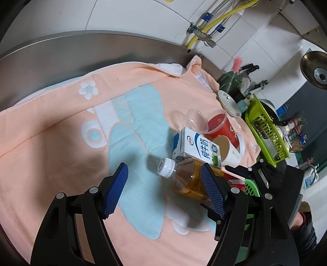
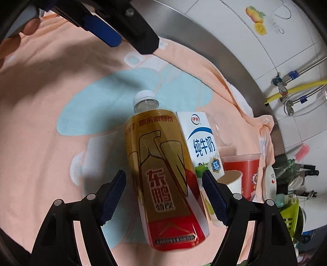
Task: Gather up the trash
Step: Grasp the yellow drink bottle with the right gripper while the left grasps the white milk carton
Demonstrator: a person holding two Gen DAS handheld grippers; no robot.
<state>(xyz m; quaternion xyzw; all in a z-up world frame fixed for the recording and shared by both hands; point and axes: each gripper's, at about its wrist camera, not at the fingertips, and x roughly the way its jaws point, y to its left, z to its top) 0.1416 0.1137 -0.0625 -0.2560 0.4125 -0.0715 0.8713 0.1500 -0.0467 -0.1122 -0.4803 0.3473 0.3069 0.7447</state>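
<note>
A gold-labelled drink bottle (image 2: 161, 163) with a white cap lies on the peach towel (image 2: 40, 122); it also shows in the left wrist view (image 1: 184, 176). A white and blue milk carton (image 2: 204, 143) lies against it, also seen from the left wrist (image 1: 196, 147). Behind are a red plastic cup (image 1: 220, 129), a clear cup (image 1: 197, 120) and a white paper cup (image 1: 229, 151). My right gripper (image 2: 164, 194) is open, its jaws either side of the bottle's body. My left gripper (image 1: 164, 188) is open, above the towel beside the bottle's cap.
The towel covers a steel counter (image 1: 61, 45) against a tiled wall. A green dish rack (image 1: 265, 126), a white plate (image 1: 229, 102) and knives (image 1: 251, 68) stand at the counter's end. A green basket (image 1: 251, 186) sits below the edge. Pipes and a yellow hose (image 1: 224, 16) run along the wall.
</note>
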